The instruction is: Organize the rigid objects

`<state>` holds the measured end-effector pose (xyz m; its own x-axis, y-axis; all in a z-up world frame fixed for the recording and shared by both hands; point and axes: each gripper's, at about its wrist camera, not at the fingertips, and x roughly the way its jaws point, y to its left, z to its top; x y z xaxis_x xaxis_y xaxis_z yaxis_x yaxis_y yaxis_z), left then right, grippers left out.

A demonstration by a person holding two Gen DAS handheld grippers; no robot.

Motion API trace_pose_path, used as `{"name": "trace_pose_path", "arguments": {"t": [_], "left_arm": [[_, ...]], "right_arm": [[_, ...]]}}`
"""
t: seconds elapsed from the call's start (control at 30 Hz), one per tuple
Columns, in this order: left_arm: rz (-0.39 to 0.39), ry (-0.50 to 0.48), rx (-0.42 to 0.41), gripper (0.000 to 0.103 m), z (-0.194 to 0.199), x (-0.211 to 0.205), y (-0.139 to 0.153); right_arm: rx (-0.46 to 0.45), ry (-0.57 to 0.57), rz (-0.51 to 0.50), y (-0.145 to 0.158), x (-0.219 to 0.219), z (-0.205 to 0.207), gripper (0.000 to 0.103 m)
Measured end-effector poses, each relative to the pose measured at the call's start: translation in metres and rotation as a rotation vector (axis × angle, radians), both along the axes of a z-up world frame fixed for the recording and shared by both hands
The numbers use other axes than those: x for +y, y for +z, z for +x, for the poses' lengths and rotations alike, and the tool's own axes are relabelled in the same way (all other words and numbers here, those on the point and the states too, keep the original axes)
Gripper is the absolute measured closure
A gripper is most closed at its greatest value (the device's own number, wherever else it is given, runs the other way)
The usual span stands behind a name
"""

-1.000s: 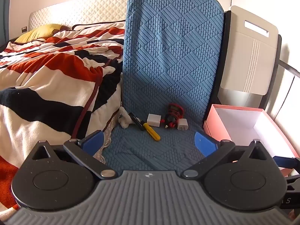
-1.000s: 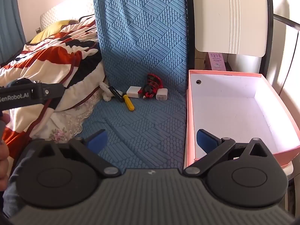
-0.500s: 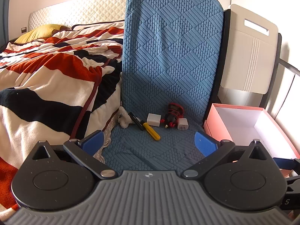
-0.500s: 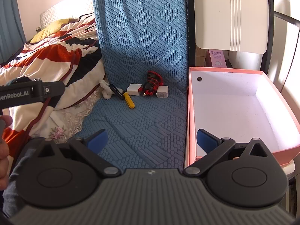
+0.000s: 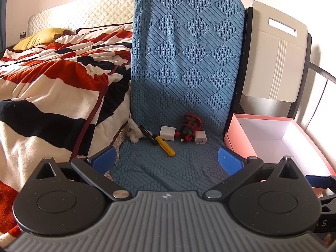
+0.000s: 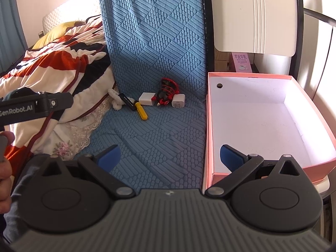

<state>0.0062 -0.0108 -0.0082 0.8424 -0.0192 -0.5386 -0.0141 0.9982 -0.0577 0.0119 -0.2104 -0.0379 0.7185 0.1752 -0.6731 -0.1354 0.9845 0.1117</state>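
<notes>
**Both hand-held grippers empty, the small items waiting at the back of the cushion**

I am holding my left hand-held gripper (image 5: 167, 157) low over the front edge of the blue textured seat cushion (image 5: 168, 168), its blue pads spread wide and nothing between them. My right hand-held gripper (image 6: 170, 156) is hovering beside it, equally wide open and empty, with its right pad hanging over the near left corner of the open pink cardboard box (image 6: 273, 113).

The things I am meaning to tidy are lying in a row at the back edge of the cushion, where the seat meets the upright backrest, straight ahead of both grippers and well apart from them. From left to right: a black marker-like stick (image 5: 148, 134), a yellow-handled screwdriver (image 5: 166, 146), a white square charger block (image 5: 167, 133), a red and black bundle of cable and clips (image 5: 189, 126), and a smaller white plug adapter (image 5: 200, 140). The screwdriver is lying slantwise, its handle pointing toward the front right and its tip toward the back left, touching the black stick.

The box is sitting just beside the cushion's right edge, with nothing in it that I can see. I am judging the left gripper the better centred on the row, while the right is nearer the box. To take the screwdriver I would be reaching forward and turning my wrist so the pads close across that slanted handle.
</notes>
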Motion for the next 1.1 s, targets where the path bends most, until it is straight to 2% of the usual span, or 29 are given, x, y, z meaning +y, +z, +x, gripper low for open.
{"name": "trace_pose_path", "arguments": {"t": [0.43, 1.1], "left_arm": [[0.001, 0.009, 0.003, 0.000, 0.001, 0.001, -0.001], [-0.004, -0.007, 0.038, 0.000, 0.011, -0.002, -0.022]], "right_arm": [[0.017, 0.001, -0.004, -0.002, 0.002, 0.001, 0.000], [0.040, -0.021, 0.021, -0.009, -0.004, 0.002, 0.000]]}}
